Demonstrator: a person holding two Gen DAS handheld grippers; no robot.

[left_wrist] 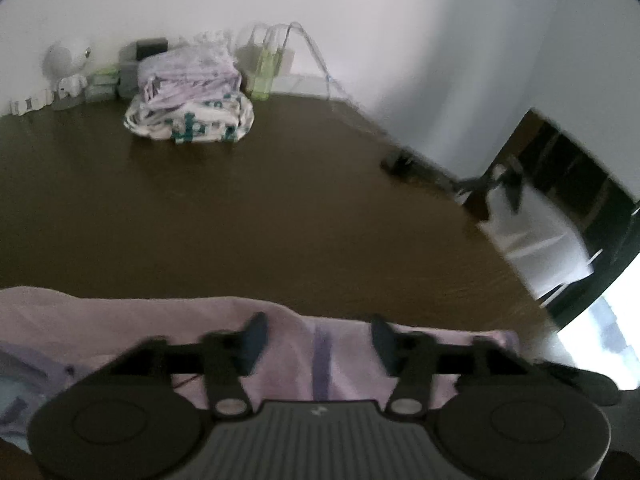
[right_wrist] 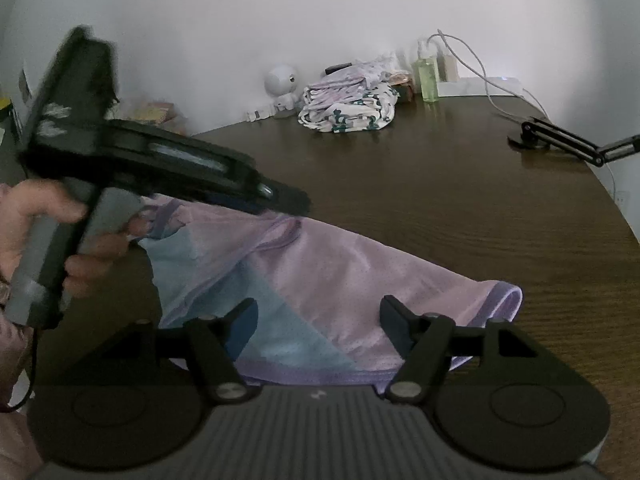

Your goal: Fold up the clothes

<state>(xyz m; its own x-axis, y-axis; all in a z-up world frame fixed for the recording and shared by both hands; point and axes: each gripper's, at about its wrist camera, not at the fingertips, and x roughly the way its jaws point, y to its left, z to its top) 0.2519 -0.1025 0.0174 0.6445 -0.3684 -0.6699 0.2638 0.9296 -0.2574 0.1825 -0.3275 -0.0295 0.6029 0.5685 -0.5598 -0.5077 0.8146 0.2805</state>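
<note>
White wall behind, and a dark brown wood-grain tabletop (right_wrist: pixel 460 200) fills the room's corner; on its near part lies the thin lilac mesh garment with pale blue panels and purple trim (right_wrist: pixel 320 272), spread partly flat with one edge doubled over. It looks feather-light and limp, with no stiffness to hold a crease, so I'd expect it to sag and slide on the smooth wood; the bound purple hem and corners seem the firmest places to pinch. The right tool (right_wrist: pixel 318 322) hovers over the near hem with its jaws apart and nothing pinched. The left tool (left_wrist: pixel 316 338), held in a hand (right_wrist: pixel 52 236), also stands apart over the cloth, gripping nothing. Farther back sits a stack of folded patterned clothes (right_wrist: pixel 348 108), near a green bottle (right_wrist: pixel 427 76) and a white round gadget (right_wrist: pixel 282 80). The left view is blurred, the garment's near edge hides under the tool bodies, and what garment it is I can't tell
</note>
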